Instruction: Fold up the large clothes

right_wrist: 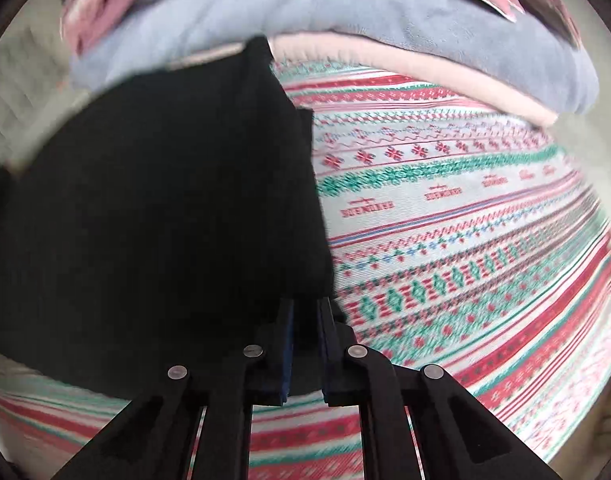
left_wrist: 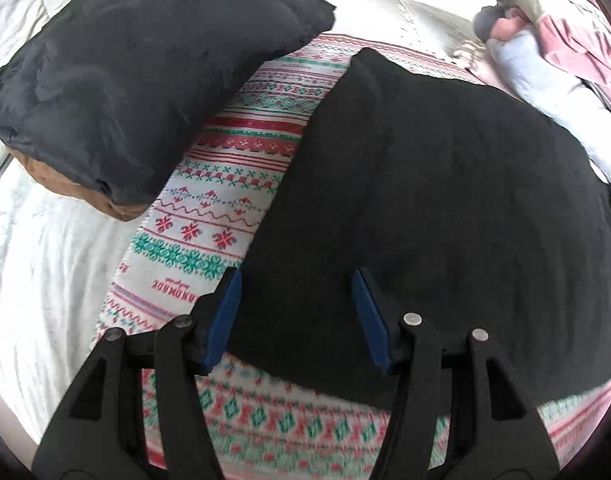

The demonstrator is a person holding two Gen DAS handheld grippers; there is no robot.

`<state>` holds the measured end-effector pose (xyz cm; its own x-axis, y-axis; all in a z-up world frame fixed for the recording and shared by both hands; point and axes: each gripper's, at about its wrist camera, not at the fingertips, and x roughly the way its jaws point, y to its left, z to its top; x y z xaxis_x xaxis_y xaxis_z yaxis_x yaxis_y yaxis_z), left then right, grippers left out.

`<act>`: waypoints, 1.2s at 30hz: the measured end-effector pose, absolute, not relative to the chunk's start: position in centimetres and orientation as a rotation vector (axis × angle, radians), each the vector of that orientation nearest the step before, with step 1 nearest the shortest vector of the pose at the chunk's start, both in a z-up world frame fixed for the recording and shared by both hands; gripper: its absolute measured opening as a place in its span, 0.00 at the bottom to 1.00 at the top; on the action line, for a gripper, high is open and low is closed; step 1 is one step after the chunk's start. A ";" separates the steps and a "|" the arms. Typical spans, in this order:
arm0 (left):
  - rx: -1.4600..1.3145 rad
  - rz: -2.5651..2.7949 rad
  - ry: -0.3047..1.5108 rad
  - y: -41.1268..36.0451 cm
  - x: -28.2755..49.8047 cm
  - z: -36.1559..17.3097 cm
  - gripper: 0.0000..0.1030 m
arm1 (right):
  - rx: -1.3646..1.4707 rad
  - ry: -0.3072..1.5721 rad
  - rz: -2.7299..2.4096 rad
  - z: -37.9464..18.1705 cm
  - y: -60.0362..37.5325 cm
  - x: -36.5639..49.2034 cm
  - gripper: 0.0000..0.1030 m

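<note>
A large black garment (left_wrist: 445,184) lies spread on a patterned red, green and white blanket (left_wrist: 225,184). My left gripper (left_wrist: 297,280) is open, its blue pads (left_wrist: 225,316) standing over the garment's near edge with nothing between them. In the right wrist view the same black garment (right_wrist: 157,208) fills the left half. My right gripper (right_wrist: 305,308) is shut on the garment's near right corner, holding the cloth between its blue pads (right_wrist: 287,344) just above the patterned blanket (right_wrist: 465,220).
A dark pillow (left_wrist: 145,80) with a brown underside lies at the left on a white sheet (left_wrist: 45,260). Folded lilac and pink cloths (right_wrist: 345,20) are piled at the blanket's far edge; they also show at the upper right (left_wrist: 545,40).
</note>
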<state>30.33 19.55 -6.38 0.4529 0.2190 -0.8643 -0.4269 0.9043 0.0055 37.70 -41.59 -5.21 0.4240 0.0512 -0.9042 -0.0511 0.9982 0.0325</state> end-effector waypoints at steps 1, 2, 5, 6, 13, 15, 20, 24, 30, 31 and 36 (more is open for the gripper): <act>-0.224 0.404 1.026 19.5 30.6 -6.5 0.55 | -0.037 1.142 -0.002 -6.0 -41.6 38.3 0.08; -0.209 0.406 1.028 19.3 30.8 -6.7 0.55 | -0.057 1.163 -0.039 -6.7 -41.7 38.7 0.07; -0.216 0.402 1.029 19.4 30.9 -6.6 0.55 | 0.028 1.197 -0.061 -7.2 -42.9 39.5 0.07; -0.234 0.402 1.027 19.6 30.8 -6.4 0.55 | 0.049 1.187 -0.057 -6.6 -43.1 39.2 0.07; -0.093 0.381 0.908 16.3 29.3 -2.9 0.54 | 0.068 0.966 0.094 0.9 -40.2 35.3 0.15; -0.047 0.329 0.899 14.4 29.3 -2.7 0.54 | 0.060 0.935 0.168 2.2 -38.0 34.7 0.25; 0.034 0.170 0.930 9.8 30.8 -3.3 0.54 | -0.036 1.036 0.355 0.5 -30.8 34.7 0.47; 0.056 0.037 0.960 5.6 34.0 -2.5 0.57 | -0.018 1.088 0.360 -0.6 -29.6 35.4 0.48; 0.003 -0.077 0.966 -1.4 44.2 -1.5 0.69 | 0.052 1.120 0.370 -1.7 -30.0 36.0 0.55; 0.008 -0.072 0.969 -2.4 45.7 -1.9 0.69 | 0.030 1.128 0.366 -1.9 -29.7 36.3 0.55; 0.103 0.055 1.058 -4.4 54.3 -7.2 0.60 | -0.010 1.130 0.367 -3.1 -29.4 36.8 0.55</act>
<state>54.28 -4.44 -7.17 0.4900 0.0950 -0.8665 0.0043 0.9938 0.1114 36.80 -29.39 -3.13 0.3730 0.2816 -0.8841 -0.2918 0.9401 0.1763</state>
